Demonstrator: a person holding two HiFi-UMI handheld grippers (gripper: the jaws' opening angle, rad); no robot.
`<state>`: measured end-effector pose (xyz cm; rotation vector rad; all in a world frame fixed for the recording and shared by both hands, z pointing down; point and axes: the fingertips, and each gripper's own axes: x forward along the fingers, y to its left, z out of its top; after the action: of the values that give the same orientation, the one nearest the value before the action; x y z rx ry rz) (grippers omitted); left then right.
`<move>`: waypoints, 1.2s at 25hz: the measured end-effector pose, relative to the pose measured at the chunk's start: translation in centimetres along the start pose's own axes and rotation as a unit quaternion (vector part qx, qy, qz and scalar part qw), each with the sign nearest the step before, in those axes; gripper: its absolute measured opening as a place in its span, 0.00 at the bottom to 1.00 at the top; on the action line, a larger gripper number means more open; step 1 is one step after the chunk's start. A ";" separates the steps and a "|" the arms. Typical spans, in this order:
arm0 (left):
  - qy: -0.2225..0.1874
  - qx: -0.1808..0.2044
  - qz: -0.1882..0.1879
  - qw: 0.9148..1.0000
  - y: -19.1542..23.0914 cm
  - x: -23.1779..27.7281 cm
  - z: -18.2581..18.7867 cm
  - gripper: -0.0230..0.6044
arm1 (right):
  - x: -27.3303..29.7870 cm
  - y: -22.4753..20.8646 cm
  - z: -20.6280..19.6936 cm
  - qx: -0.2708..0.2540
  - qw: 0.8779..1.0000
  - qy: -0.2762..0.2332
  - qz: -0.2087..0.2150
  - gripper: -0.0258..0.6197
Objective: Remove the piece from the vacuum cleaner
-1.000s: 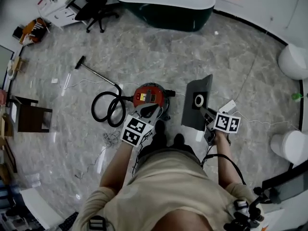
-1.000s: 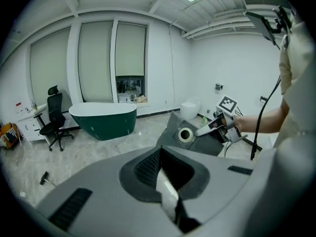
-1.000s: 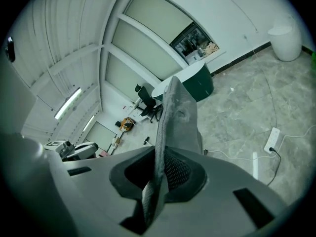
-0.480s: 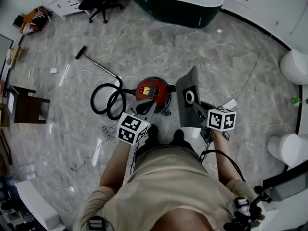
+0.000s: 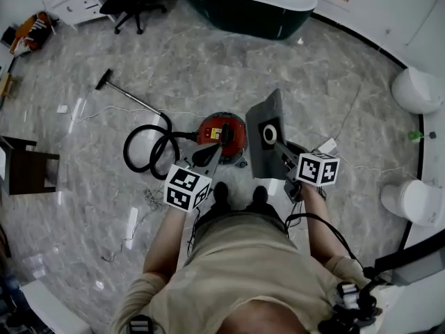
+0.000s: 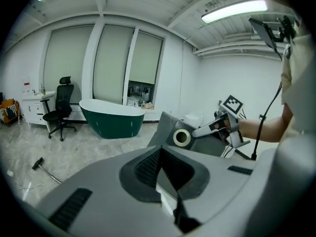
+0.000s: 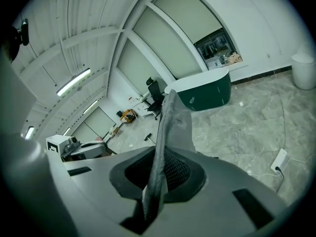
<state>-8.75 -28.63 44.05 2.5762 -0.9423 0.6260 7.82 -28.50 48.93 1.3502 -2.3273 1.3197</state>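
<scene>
Marble floor (image 5: 208, 68) bears red vacuum cleaner (image 5: 221, 132), green bathtub (image 5: 243, 9).

No lettering, number or brand can be read.

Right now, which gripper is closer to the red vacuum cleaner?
Left. The left gripper hovers at the near edge of the vacuum cleaner; the right gripper is off to its right, clamped on the grey piece.

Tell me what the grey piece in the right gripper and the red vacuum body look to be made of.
Grey piece: a thin matte sheet, likely a fabric or paper filter bag. Seen edge-on it is slim and slightly wavy, and a pale stiff ring rims its hole. Red vacuum body: probably moulded plastic, judging by its smooth, rounded shell with a slight sheen.
</scene>
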 end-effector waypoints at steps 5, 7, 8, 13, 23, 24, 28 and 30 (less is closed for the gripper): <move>0.001 -0.005 -0.025 1.000 2.6 -1.9 -2.1 0.04 | 2.9 3.5 -1.9 0.018 1.000 -0.013 0.002 0.09; -0.008 -0.015 -0.036 0.999 2.7 -2.5 -1.5 0.04 | 2.7 4.6 -2.1 0.042 0.999 -0.019 0.008 0.09; -0.012 -0.019 -0.044 0.999 2.6 -2.7 -1.3 0.04 | 2.4 5.0 -2.4 0.051 0.998 -0.021 0.007 0.09; -0.012 0.001 -0.084 0.996 1.5 -2.7 -1.5 0.04 | 1.1 5.9 -3.8 0.054 0.998 -0.038 -0.008 0.09; -0.003 0.045 -0.153 0.987 -6.9 -1.8 -2.9 0.04 | -5.6 4.5 -8.9 0.093 0.993 -0.073 -0.019 0.09; -0.002 0.048 -0.153 0.987 -6.8 -2.1 -2.6 0.04 | -5.6 4.7 -8.9 0.095 0.993 -0.074 -0.017 0.09; -0.002 0.052 -0.157 0.986 -8.1 -2.7 -1.2 0.04 | -6.8 5.5 -8.4 0.089 0.993 -0.072 -0.010 0.09; -0.001 0.049 -0.162 0.986 -9.4 -2.3 -1.5 0.04 | -7.3 5.3 -8.8 0.083 0.994 -0.064 -0.009 0.09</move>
<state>-4.52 -19.88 42.78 2.7331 -0.4849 0.5896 5.61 -16.18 47.26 1.5419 -2.3240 1.4928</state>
